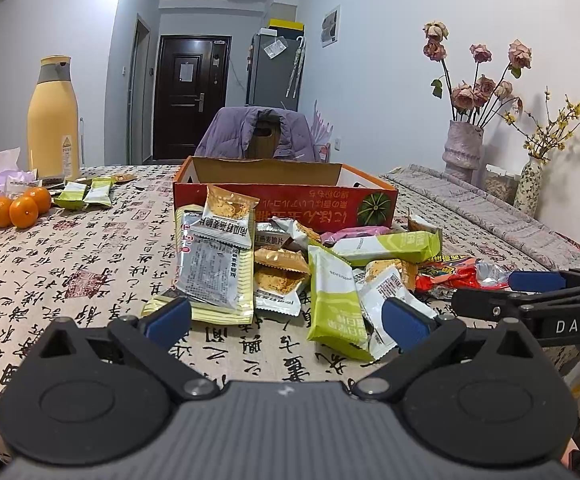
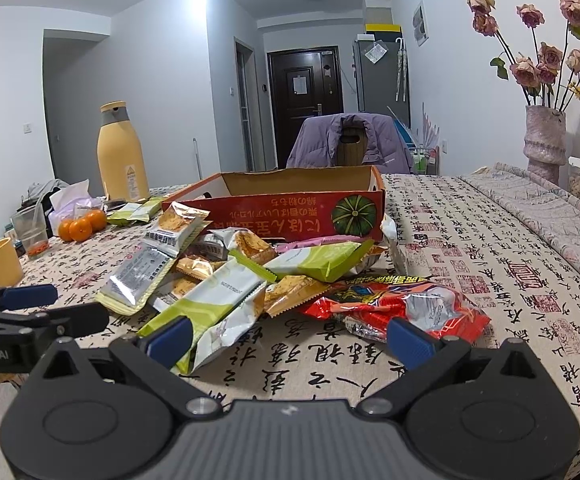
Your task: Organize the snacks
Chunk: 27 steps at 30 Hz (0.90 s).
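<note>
Two grippers, one in each of my hands, hang low at the near edge of a table (image 2: pixel 469 240) covered in a cloth printed with calligraphy. My left gripper (image 1: pixel 288 314) has its jaws spread wide and holds nothing; its blue pads frame the near side of a heap of snacks (image 1: pixel 290 264). My right gripper (image 2: pixel 290 336) is also spread and empty, its right pad just beside a red packet (image 2: pixel 393 304) and its left pad touching a green packet (image 2: pixel 210 304). The heap lies in the middle of the table, right against the near wall of a red box (image 2: pixel 286 210) that stands open behind it. Far left are three oranges (image 1: pixel 18 208), two more green packets (image 1: pixel 84 194) and a tall yellow bottle (image 1: pixel 53 120). A vase (image 1: pixel 462 148) of dried roses stands far right.
</note>
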{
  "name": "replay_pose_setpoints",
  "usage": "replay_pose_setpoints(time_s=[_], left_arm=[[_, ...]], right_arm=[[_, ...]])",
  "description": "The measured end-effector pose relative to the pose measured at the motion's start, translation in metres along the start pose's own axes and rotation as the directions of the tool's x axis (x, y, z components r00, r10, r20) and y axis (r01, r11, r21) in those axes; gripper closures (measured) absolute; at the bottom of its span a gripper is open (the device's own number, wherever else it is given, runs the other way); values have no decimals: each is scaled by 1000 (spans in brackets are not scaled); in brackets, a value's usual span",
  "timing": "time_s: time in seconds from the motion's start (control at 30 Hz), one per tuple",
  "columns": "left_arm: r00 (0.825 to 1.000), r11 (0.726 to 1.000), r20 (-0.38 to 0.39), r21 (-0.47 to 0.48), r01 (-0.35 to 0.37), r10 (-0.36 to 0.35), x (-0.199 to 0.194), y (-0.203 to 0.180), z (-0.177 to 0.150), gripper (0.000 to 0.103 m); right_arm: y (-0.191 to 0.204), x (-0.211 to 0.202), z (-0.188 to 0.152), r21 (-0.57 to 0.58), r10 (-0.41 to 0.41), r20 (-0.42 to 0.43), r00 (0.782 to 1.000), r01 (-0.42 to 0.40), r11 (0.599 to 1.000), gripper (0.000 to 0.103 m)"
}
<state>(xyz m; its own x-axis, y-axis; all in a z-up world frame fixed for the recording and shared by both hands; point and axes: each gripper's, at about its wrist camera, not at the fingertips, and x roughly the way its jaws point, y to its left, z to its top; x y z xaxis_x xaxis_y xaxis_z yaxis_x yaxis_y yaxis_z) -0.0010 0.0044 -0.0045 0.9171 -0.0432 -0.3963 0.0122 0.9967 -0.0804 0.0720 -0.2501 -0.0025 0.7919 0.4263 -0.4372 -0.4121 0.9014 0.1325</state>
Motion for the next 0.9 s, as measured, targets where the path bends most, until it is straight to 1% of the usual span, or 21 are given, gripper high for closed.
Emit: replay_pose_setpoints(time_s=[0.9], left_arm=[[1000,1000,-3,-4,8,-8,0,0,-1,0]], right_arm=[[-1,0,-1,2,-2,-3,1000,2,1000,0]])
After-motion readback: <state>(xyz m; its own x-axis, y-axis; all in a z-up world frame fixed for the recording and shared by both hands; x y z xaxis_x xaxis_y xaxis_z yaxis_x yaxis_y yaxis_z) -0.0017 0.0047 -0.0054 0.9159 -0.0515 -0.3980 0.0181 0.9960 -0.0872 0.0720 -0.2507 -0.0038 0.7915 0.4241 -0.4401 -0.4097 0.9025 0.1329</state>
